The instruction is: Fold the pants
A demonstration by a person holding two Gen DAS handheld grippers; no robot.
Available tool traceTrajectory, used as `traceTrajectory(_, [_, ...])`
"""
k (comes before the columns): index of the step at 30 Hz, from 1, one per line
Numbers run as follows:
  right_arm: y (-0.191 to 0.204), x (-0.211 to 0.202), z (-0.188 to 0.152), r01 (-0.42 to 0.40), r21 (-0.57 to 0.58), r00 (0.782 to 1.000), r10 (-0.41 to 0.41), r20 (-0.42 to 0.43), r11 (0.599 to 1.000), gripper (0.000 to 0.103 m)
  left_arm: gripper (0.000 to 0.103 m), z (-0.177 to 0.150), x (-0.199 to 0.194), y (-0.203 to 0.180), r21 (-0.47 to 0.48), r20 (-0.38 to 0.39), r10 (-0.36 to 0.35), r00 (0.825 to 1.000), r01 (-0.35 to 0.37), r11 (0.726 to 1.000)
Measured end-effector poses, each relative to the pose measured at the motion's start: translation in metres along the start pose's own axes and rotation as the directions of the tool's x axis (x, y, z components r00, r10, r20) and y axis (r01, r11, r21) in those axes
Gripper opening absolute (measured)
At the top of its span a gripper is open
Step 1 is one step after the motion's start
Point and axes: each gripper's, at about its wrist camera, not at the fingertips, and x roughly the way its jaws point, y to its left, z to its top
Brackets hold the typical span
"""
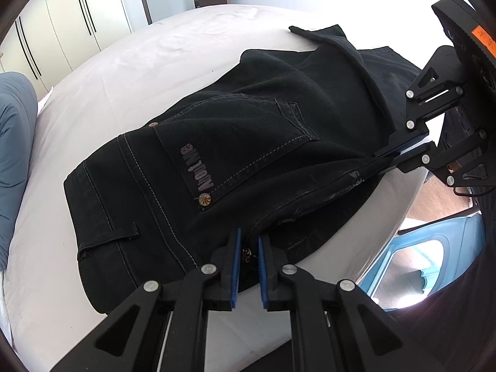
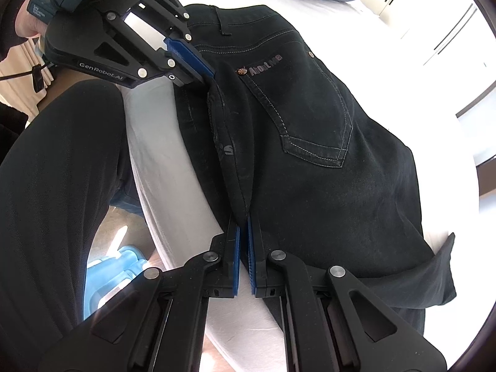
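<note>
Black jeans [image 1: 248, 142] lie on a white bed, back pocket up, with pink lettering on the pocket; they also fill the right wrist view [image 2: 325, 161]. My left gripper [image 1: 248, 241] pinches the near edge fold of the jeans by the waist; it shows in the right wrist view [image 2: 206, 77] at upper left. My right gripper [image 2: 244, 226] is shut on the same edge fold farther along the seat; it shows in the left wrist view [image 1: 383, 158] at right. The edge between the two grippers is lifted and taut.
The white bed sheet [image 1: 124, 71] surrounds the jeans. A blue pillow [image 1: 14, 142] lies at the left. The bed's near edge is close, with a blue bin [image 1: 424, 266] on the floor below. My dark-clothed leg [image 2: 55, 186] stands beside the bed. Wardrobe doors stand behind.
</note>
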Motion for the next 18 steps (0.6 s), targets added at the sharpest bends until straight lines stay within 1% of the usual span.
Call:
traceTrajectory(3, [-0.004, 0.01, -0.006, -0.006, 0.004, 1.0, 0.006, -0.009, 1.0, 0.004, 0.017, -0.006, 0.005, -0.002, 0.016, -0.012, 0.023, 1.0, -0.022, 1.0])
traceTrajectory(5, [-0.009, 0.016, -0.008, -0.013, 0.027, 1.0, 0.013, -0.011, 1.0, 0.004, 0.02, -0.009, 0.007, 0.001, -0.014, -0.005, 0.011, 1.0, -0.011, 1.0])
traceTrajectory(7, [-0.006, 0.024, -0.01, -0.007, 0.037, 1.0, 0.008, -0.014, 0.999, 0.005, 0.031, -0.012, 0.006, 0.006, -0.051, 0.001, 0.006, 1.0, -0.006, 0.999])
traceTrajectory(9, [-0.005, 0.026, -0.01, 0.001, 0.051, 1.0, -0.001, -0.008, 0.999, 0.008, 0.041, -0.014, 0.002, 0.008, -0.072, -0.001, 0.019, 1.0, -0.019, 0.997])
traceTrajectory(11, [-0.007, 0.028, -0.01, 0.001, 0.08, 1.0, 0.0, -0.01, 0.997, 0.008, 0.044, -0.016, -0.008, 0.008, -0.088, 0.0, 0.02, 1.0, -0.02, 0.996])
traceTrajectory(13, [-0.006, 0.027, -0.01, 0.007, 0.088, 1.0, -0.006, -0.007, 0.996, 0.008, 0.056, -0.016, -0.025, 0.01, -0.118, 0.027, 0.029, 0.999, -0.026, 0.993])
traceTrajectory(14, [-0.006, 0.028, -0.011, 0.008, 0.094, 1.0, -0.008, -0.006, 0.996, 0.008, 0.059, -0.016, -0.034, 0.013, -0.135, 0.047, 0.032, 0.998, -0.025, 0.991])
traceTrajectory(18, [-0.005, 0.029, -0.012, 0.02, 0.105, 1.0, -0.02, -0.003, 0.994, 0.008, 0.06, -0.005, -0.063, 0.028, -0.224, 0.133, 0.054, 0.99, -0.023, 0.974])
